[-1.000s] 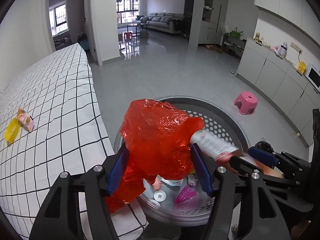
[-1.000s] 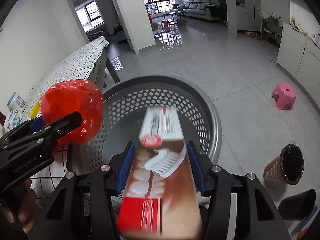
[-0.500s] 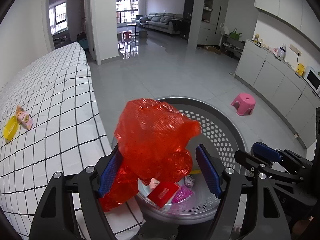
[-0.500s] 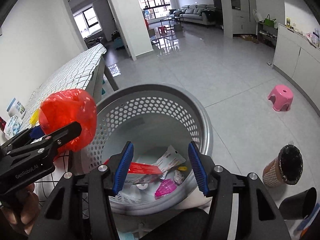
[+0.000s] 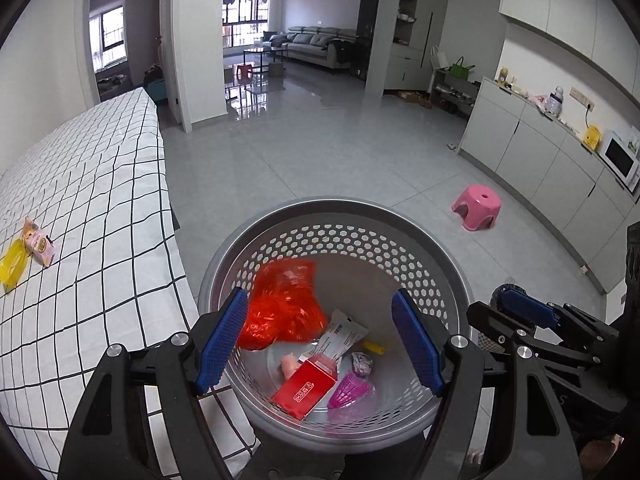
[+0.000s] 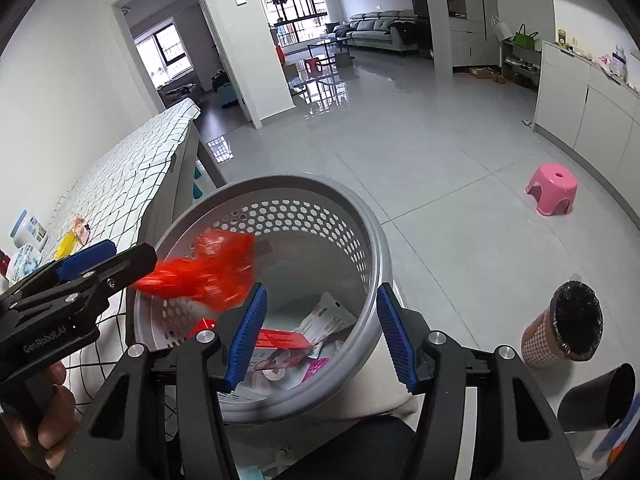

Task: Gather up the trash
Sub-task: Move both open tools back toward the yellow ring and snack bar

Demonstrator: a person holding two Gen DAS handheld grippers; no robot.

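Observation:
A grey perforated basket (image 5: pixel 340 208) (image 6: pixel 376 240) stands beside the checked table. A red plastic bag (image 5: pixel 284 304) is blurred in mid-fall inside it, and it also shows in the right wrist view (image 6: pixel 204 272). On the basket floor lie a red box (image 5: pixel 306 386), a white wrapper (image 5: pixel 340 336) and a pink piece (image 5: pixel 350 388). My left gripper (image 5: pixel 320 340) is open and empty above the basket. My right gripper (image 6: pixel 320 332) is open and empty over the basket's near rim.
The checked tablecloth (image 5: pixel 80 208) holds a yellow item (image 5: pixel 12 266) and a pink packet (image 5: pixel 38 242). A pink stool (image 5: pixel 478 207) stands on the tiled floor. A small lined bin (image 6: pixel 568 326) and a dark cup (image 6: pixel 600 398) stand at the right.
My right gripper opened and the toothpaste box dropped into the basket. My left gripper then opened wide and the red bag is falling into the basket.

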